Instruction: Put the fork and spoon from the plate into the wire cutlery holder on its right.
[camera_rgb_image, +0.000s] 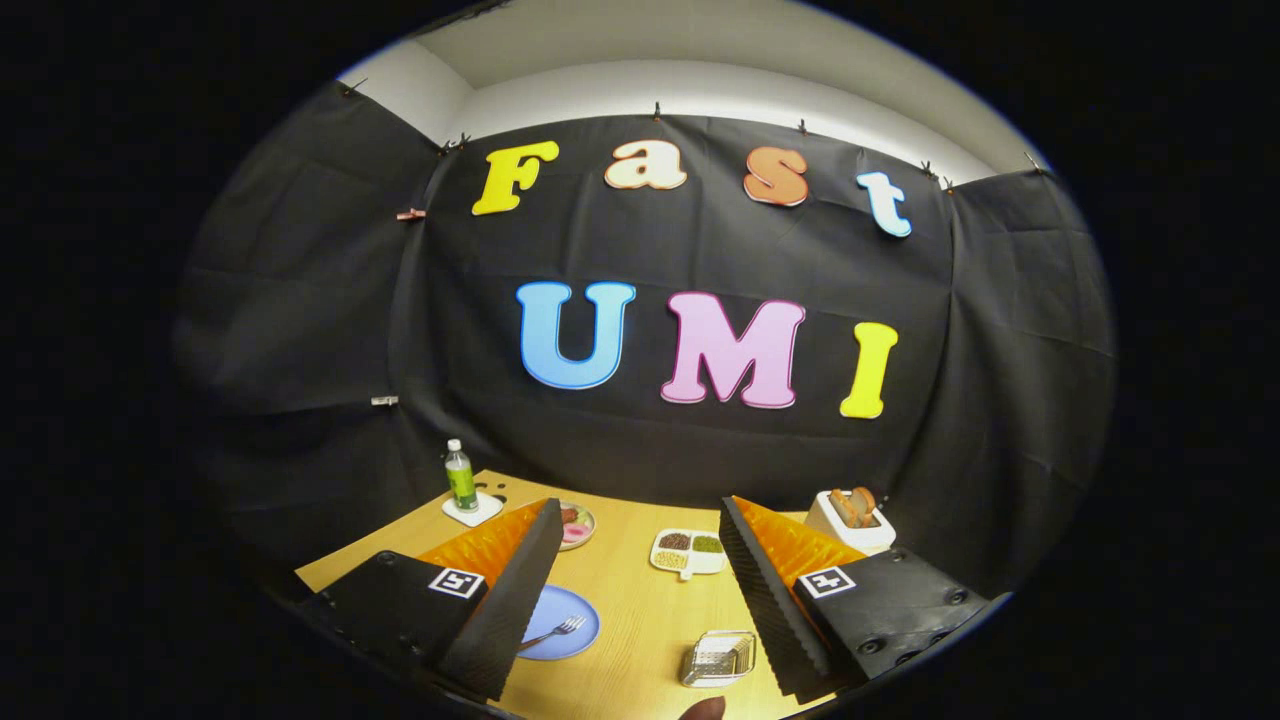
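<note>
gripper (640, 590) fingers spread, holding nothing; fork (555, 632) on plate (575, 610), wire cutlery holder (718, 659) right of it

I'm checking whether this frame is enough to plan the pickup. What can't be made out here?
- Spoon: none can be made out; the hand-held gripper, open with nothing between its fingers, has one finger covering part of the blue plate.
- Fork: handle end runs behind that finger.
- Wire cutlery holder: too small to tell its contents.
- Small plate beyond the fingers: half hidden by the same finger.
</note>
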